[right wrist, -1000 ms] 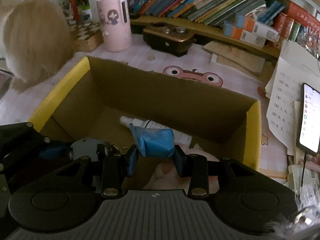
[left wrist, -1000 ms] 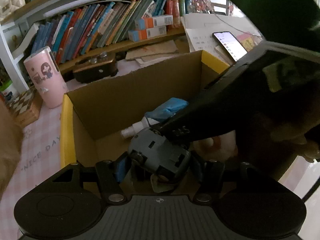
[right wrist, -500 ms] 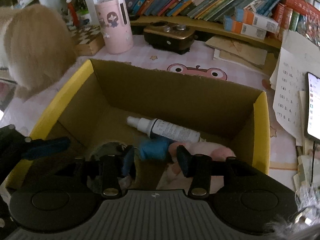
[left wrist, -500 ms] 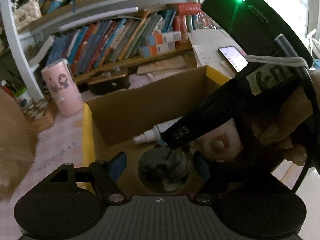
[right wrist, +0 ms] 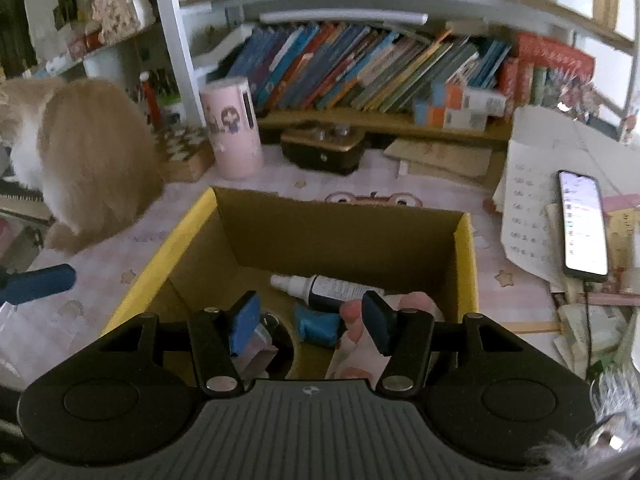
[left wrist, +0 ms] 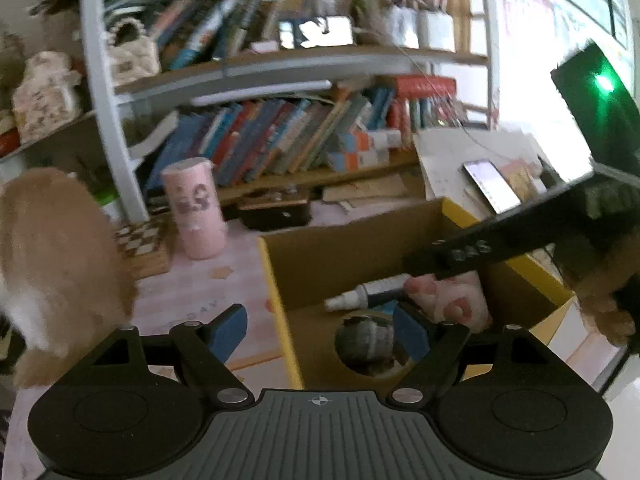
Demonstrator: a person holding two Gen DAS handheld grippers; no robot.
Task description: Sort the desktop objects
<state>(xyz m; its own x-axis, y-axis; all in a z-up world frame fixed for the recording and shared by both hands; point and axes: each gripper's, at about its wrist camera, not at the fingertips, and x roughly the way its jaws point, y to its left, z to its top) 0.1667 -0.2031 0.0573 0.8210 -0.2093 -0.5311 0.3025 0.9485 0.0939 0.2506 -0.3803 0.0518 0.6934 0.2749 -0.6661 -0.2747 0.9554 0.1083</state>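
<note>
Both my left gripper and right gripper are opening, holding nothing; low in frame, the yellow-rimmed corrugated cardboard box holds a smooth white spray bottle and a crumpled blue pouch.

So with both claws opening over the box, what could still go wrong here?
1. The cat sits close beside the cardboard box; a sweeping left claw might brush it.
2. The right claw hangs just above the blue packet and spray bottle and could catch them.
3. The phone on loose papers looks easy to knock.
</note>
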